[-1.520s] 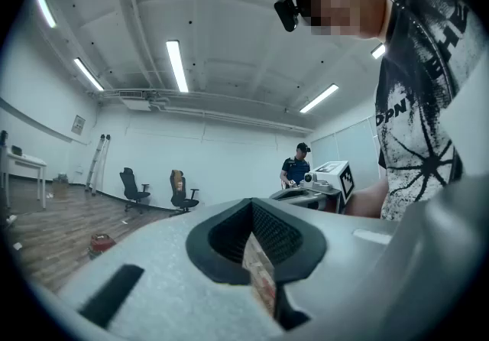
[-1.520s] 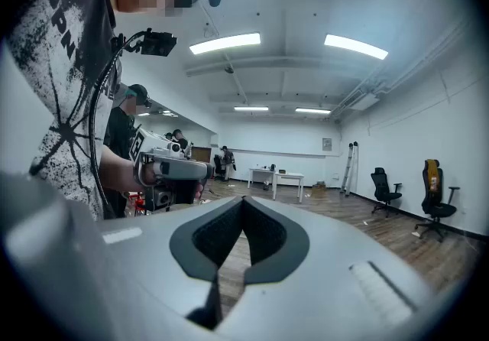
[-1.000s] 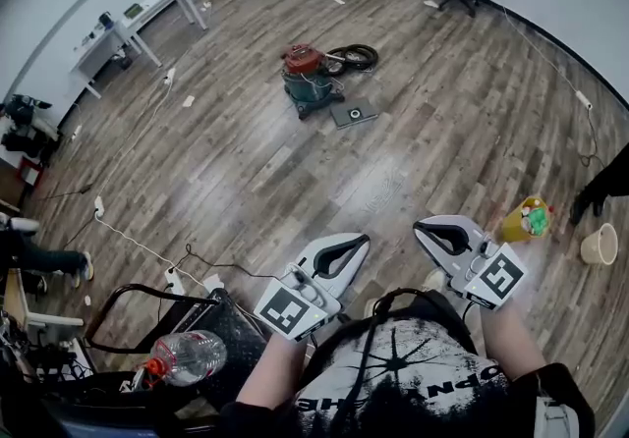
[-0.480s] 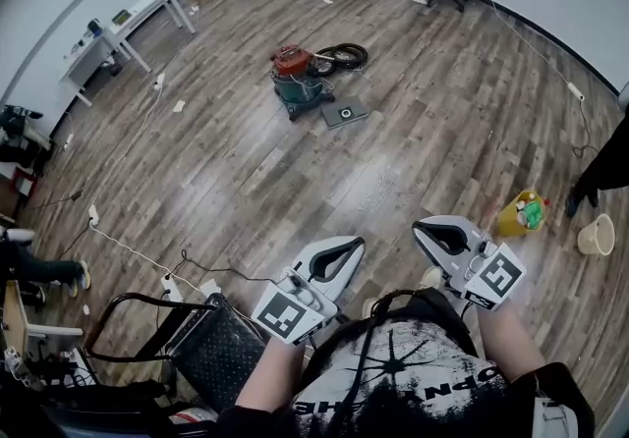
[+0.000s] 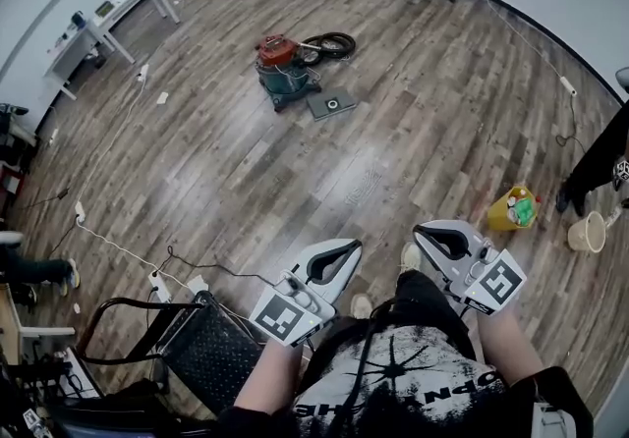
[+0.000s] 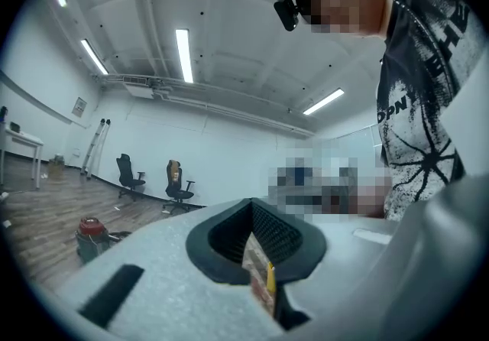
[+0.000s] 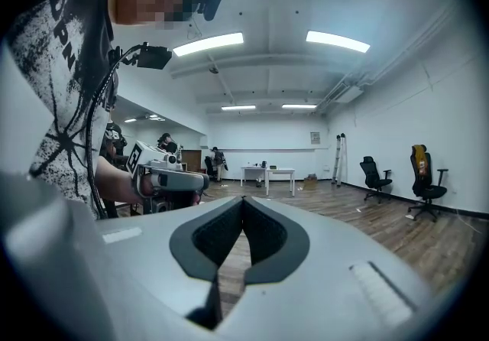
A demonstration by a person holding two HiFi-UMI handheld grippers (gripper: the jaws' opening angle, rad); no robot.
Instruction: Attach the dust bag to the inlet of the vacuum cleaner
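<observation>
change: both grippers a little lower, person seems to be walking | left gripper pressed together, empty | right gripper likewise | vacuum cleaner, probable dust bag just beside it, still well apart across floor | attaching not begun

Bare wood floor runs open from both grippers ahead to the vacuum cleaner. A flat grey square lies just right of it, a hose coil behind.

Left gripper: black mesh chair close at its left; power strip and white cable beyond.

Right gripper: yellow bag and bucket off to its right.
</observation>
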